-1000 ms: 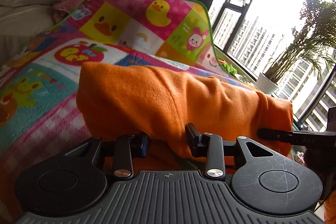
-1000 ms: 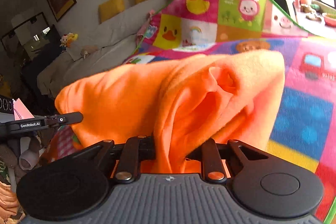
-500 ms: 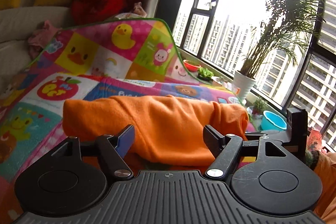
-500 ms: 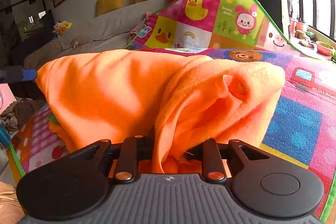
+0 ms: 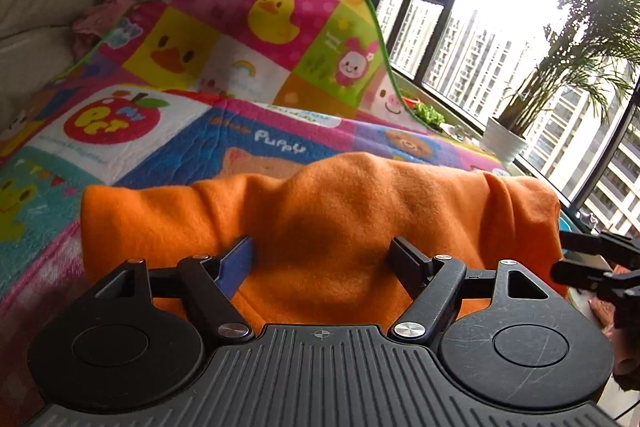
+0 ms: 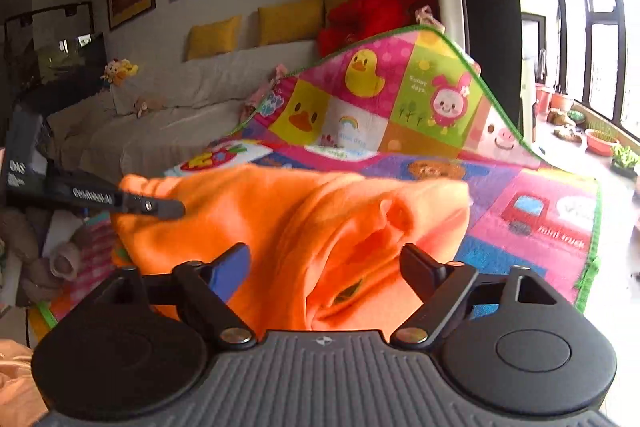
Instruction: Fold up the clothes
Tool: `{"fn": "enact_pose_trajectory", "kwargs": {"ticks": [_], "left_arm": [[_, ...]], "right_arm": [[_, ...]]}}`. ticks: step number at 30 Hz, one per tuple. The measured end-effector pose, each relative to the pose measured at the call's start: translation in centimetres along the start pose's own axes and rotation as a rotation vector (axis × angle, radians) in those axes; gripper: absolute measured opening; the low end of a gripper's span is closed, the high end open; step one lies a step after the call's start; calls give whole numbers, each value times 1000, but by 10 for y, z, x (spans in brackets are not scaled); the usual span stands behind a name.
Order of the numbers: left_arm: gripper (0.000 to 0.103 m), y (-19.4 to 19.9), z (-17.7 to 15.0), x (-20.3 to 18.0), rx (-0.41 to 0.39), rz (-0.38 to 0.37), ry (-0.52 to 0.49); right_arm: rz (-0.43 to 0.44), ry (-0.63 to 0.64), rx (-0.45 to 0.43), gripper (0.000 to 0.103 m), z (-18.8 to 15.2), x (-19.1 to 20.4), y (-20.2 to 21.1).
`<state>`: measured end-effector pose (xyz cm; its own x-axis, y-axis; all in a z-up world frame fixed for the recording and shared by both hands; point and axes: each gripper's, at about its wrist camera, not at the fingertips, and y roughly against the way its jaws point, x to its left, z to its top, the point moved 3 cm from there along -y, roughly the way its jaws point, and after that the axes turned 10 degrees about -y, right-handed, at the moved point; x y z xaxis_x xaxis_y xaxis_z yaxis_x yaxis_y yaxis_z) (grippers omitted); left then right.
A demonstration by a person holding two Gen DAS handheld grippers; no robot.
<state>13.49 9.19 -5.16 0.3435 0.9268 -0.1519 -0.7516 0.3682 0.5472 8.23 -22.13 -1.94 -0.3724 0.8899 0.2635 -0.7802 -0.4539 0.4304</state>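
An orange fleece garment (image 5: 320, 211) lies folded in a thick bundle on a colourful cartoon play mat (image 5: 168, 147). My left gripper (image 5: 326, 259) is open, its jaws spread wide at the near edge of the garment, holding nothing. My right gripper (image 6: 324, 263) is open too, jaws spread at the garment (image 6: 312, 227) near its bunched end. The right gripper's fingers (image 5: 592, 259) show at the right edge of the left wrist view. The left gripper's fingers (image 6: 120, 201) show at the left of the right wrist view.
The mat's far end (image 6: 400, 91) rises against a white sofa (image 6: 180, 115) with yellow cushions (image 6: 288, 19) and a red plush (image 6: 372, 15). Large windows (image 5: 500, 27) and a potted plant (image 5: 508, 143) are to the right. Small pots (image 6: 600, 143) line the sill.
Both grippers let go of the orange garment and opened: the left half a second ago, the right just now. The garment has settled lower onto the mat.
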Motion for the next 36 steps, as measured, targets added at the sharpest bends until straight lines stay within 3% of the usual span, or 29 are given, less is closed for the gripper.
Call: {"fn": "enact_pose_trajectory", "kwargs": {"ticks": [1,5,6,10,13,14,18,23,36], "left_arm": [[80,-1,-2,1,2,-2,2],[84,-6,-7,2,9,-9,9],[84,-6,-7,2,10,-10,11],[84,-5,-10,4,12,-21,19],[84,-3,-12,6,14,-32,20],[84,-2,-14,6,17,-35,19],[88,-4,-15,5,14,-34,14],[94,-6,-16,3,11,-35,10],[94,-2,-15,2,6,-34,33]], "right_arm": [[16,0,-23,103,5,3,4],[81,-1,-112,103,26,15,21],[101,-1,-90,103,26,20,12],[16,31,32,103,13,34,-48],[-179,46,199,103,-9,28,-109],[-173,0,217,103,-14,24,-119],[-128,-110,215,103,-15,12,-118],[-72,-74,201,103,-25,10,-105],[-228,158,149,103,-35,49,-102]]}}
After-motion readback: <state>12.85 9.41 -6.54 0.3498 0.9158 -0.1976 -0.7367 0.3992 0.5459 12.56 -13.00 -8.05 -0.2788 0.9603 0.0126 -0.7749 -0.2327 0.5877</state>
